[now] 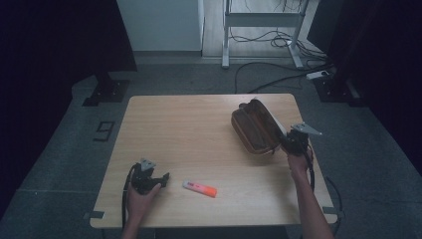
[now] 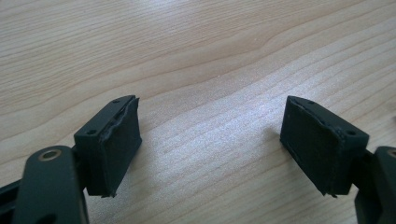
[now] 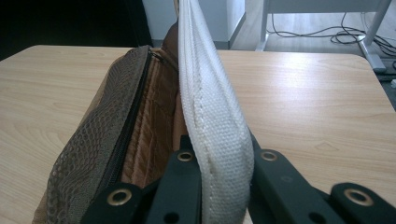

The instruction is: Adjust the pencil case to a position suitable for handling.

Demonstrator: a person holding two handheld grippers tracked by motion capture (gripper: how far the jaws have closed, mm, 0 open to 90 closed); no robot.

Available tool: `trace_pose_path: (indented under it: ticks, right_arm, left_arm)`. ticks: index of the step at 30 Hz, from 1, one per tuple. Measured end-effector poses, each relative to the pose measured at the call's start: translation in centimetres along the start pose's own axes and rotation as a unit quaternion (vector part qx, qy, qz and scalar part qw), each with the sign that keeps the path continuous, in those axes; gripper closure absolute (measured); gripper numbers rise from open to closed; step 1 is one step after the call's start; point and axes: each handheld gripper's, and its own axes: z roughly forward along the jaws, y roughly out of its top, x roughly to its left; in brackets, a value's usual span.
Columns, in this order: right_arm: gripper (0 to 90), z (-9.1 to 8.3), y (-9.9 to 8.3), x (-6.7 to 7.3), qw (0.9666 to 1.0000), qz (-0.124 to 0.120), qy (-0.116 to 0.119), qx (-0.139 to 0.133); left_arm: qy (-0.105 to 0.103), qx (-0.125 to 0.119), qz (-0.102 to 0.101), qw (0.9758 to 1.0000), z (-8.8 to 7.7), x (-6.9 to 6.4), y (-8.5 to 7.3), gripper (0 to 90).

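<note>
The right hand-held gripper [image 1: 287, 143] is clamped on the white fabric edge [image 3: 212, 112] of the brown pouch [image 1: 254, 127]. In the right gripper view, both black jaws press against this white woven edge from either side, and the edge rises upright between them. To its left the pouch stands unzipped, showing a brown mesh outer wall [image 3: 100, 135] and a tan lining inside.

The pouch lies on the right half of the wooden worktop [image 1: 199, 129], toward the far side, with its long axis running from the far left to the near right. The right hand-held gripper meets it at the near right end, close to the right edge of the worktop.

The left hand-held gripper [image 1: 161, 178] rests at the near left of the worktop, jaws spread wide apart. The left gripper view shows bare wood grain between its two pads [image 2: 114, 147], with nothing held.

An orange and white marker [image 1: 199, 188] lies flat on the worktop just to the right of the left hand-held gripper, well apart from the pouch.
</note>
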Motion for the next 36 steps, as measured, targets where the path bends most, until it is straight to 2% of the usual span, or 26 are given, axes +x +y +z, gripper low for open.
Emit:
trace_pose_path:
  ticks: [12,20,36]
  right_arm:
    - [84.2,-0.4,0.3,0.3,0.9999,-0.011,0.012,-0.001]
    - [84.1,-0.7,1.1,1.0,0.9993,-0.028,0.024,-0.006]
    - [84.1,-0.6,1.3,2.3,0.9971,-0.053,0.054,-0.004]
  left_arm:
    - [0.000,0.000,0.000,1.0000,0.0,0.0,0.0,19.8]
    - [0.000,0.000,0.000,1.0000,0.0,0.0,0.0,19.8]
    - [0.000,0.000,0.000,1.0000,0.0,0.0,0.0,19.8]
